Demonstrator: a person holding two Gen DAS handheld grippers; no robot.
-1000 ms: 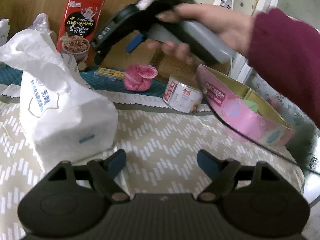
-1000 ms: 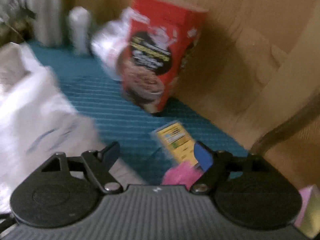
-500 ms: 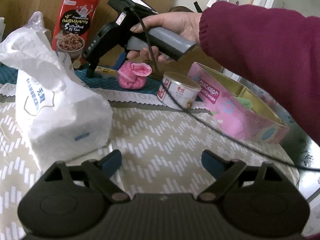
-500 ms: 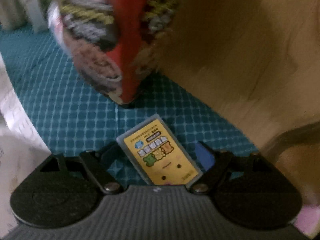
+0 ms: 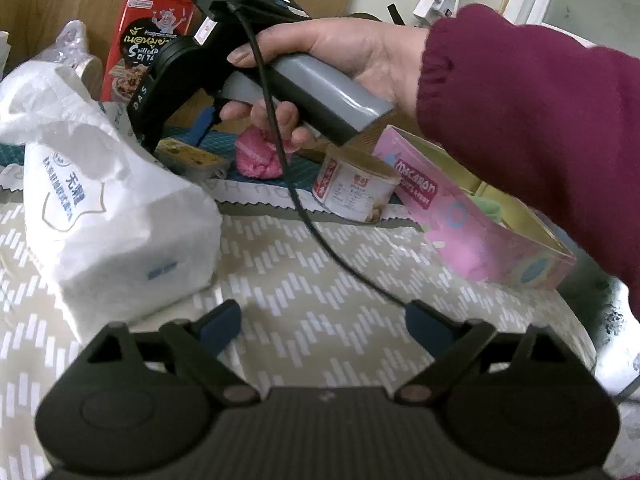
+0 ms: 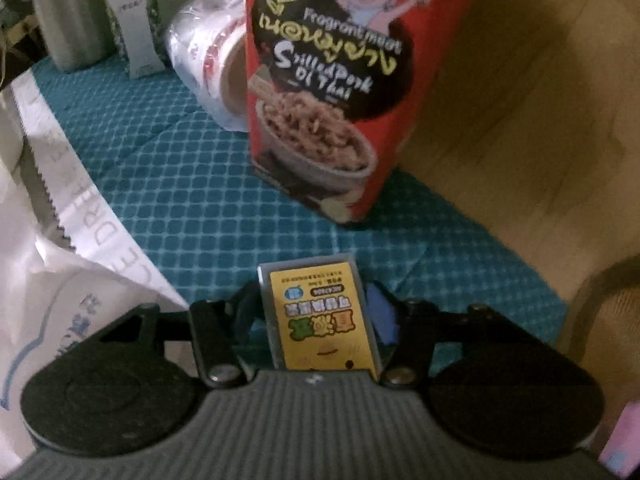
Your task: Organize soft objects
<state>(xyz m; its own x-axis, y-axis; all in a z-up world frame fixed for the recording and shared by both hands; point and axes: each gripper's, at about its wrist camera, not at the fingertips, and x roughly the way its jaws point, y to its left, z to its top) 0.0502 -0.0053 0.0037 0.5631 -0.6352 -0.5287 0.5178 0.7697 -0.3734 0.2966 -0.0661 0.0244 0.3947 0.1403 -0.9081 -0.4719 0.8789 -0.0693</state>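
Observation:
My right gripper (image 6: 316, 304) points steeply down at the teal mat (image 6: 168, 184). Its jaws are closing on a small yellow card box (image 6: 324, 316), and the pads touch its two long sides. From the left wrist, that gripper (image 5: 172, 136) shows in a hand with a maroon sleeve (image 5: 540, 128), over the yellow box (image 5: 188, 156). A pink fluffy object (image 5: 256, 156) lies just right of it. My left gripper (image 5: 322, 314) hangs over the zigzag cloth (image 5: 320, 272), jaws opening, nothing between them. The white tissue pack (image 5: 108, 216) sits to its left.
A red snack pouch (image 6: 332, 80) stands against the wooden wall behind the yellow box. A food can (image 5: 352, 188) and an open pink box (image 5: 480, 232) with something green inside are at the right. A black cable (image 5: 312, 220) trails across the cloth. Wrapped rolls (image 6: 208, 48) stand at the back.
The right gripper came down from above the table onto the yellow card box and narrowed around it. The left gripper stayed put and its jaws widened a little.

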